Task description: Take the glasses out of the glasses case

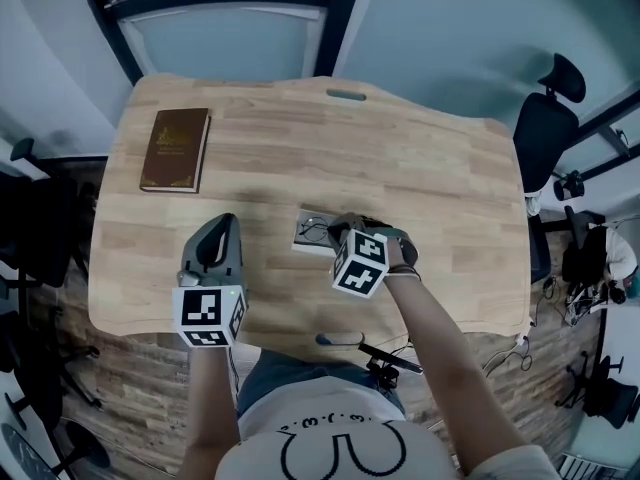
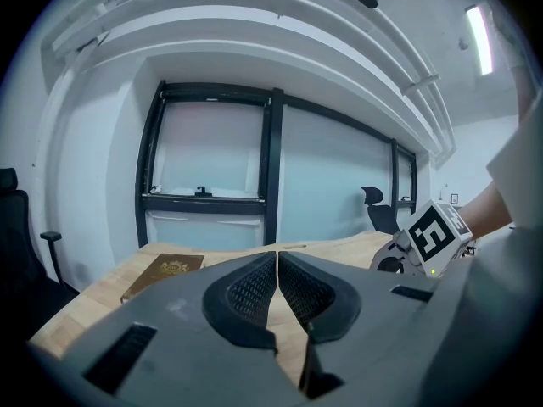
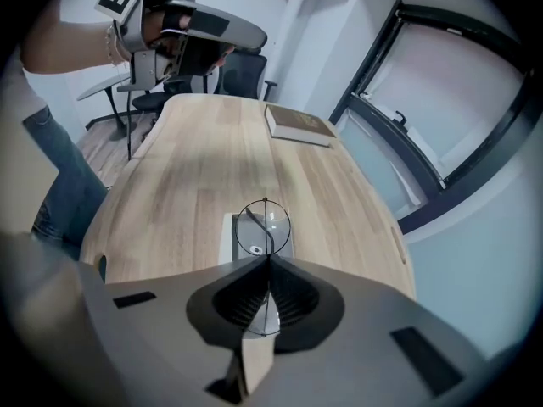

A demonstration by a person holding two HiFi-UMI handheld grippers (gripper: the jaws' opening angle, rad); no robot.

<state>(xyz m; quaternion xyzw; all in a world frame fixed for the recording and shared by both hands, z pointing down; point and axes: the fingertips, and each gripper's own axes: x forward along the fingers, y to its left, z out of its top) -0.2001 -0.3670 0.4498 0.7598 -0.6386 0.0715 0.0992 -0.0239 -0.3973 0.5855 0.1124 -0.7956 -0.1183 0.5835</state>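
A thin black round-lens pair of glasses hangs between the pads of my right gripper, which is shut on its frame and points steeply down. One lens ring stands just above the open grey glasses case lying flat on the wooden table. In the head view the case lies near the table's middle, with the glasses and right gripper over its right end. My left gripper hovers to the left of the case, shut with nothing in it.
A brown book lies at the table's far left corner. A black office chair stands off the right edge. The person's legs are close to the front edge.
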